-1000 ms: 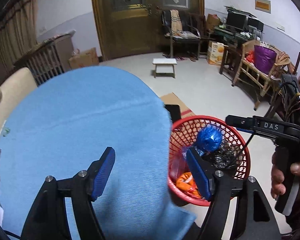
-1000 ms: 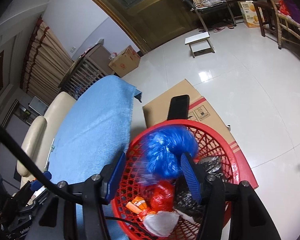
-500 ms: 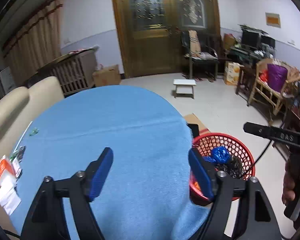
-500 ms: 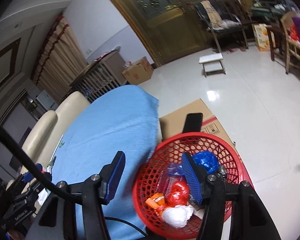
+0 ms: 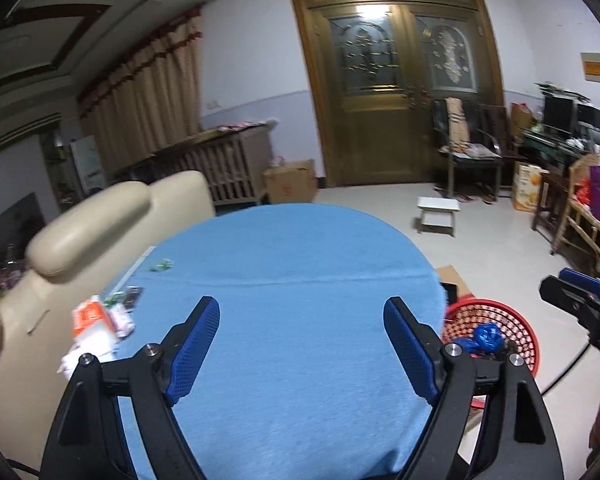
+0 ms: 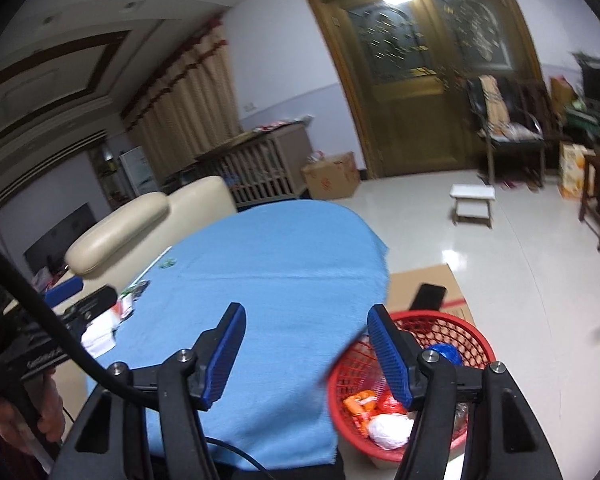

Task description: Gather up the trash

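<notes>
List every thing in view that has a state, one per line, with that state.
left tongs: open, holding nothing, above the blue tablecloth
right tongs: open, holding nothing
red basket: upright on the floor beside the table, partly filled
blue crumpled wrapper: lying inside the basket
white wad: lying inside the basket
paper scraps: loose on the tablecloth's left edge, not collected
double door: shut

left wrist: looked from above and close across the blue tabletop point(image 5: 300, 280) toward the wooden door point(image 5: 396, 92) | right wrist: same heading, set nearer the tabletop's right edge, over the red basket point(image 6: 452, 322) | shared: tabletop, basket, door, sofa point(image 5: 112, 216), white stool point(image 5: 438, 214)
</notes>
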`<state>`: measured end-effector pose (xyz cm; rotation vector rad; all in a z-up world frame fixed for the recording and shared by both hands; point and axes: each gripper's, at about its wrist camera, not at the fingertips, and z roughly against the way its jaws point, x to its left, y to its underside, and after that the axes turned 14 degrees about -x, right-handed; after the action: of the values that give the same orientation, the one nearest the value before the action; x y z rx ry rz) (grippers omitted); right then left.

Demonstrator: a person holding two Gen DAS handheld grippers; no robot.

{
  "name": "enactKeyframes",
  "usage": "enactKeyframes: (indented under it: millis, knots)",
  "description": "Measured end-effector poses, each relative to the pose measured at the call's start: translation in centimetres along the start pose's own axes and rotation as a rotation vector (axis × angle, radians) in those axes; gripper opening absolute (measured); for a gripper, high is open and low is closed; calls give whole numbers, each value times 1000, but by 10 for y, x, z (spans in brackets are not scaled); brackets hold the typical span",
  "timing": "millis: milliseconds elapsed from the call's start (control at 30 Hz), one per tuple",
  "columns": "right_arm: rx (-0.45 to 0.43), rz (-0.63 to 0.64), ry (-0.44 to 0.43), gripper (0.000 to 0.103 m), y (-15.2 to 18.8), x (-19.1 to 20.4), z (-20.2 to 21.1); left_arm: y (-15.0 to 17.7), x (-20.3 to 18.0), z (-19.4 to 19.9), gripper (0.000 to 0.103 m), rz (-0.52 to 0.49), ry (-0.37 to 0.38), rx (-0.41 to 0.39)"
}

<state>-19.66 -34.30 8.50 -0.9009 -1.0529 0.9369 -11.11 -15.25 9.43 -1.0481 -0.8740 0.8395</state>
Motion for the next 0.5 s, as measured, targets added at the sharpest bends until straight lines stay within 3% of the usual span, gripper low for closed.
enactKeyframes:
  millis: [233, 500]
  knots:
    - [-44, 90, -71, 68, -1, 40, 29, -9, 19, 35, 95, 2, -117, -49]
    - [-95, 128, -115, 72, -5, 65, 57, -15, 37, 67, 95, 2, -188, -94]
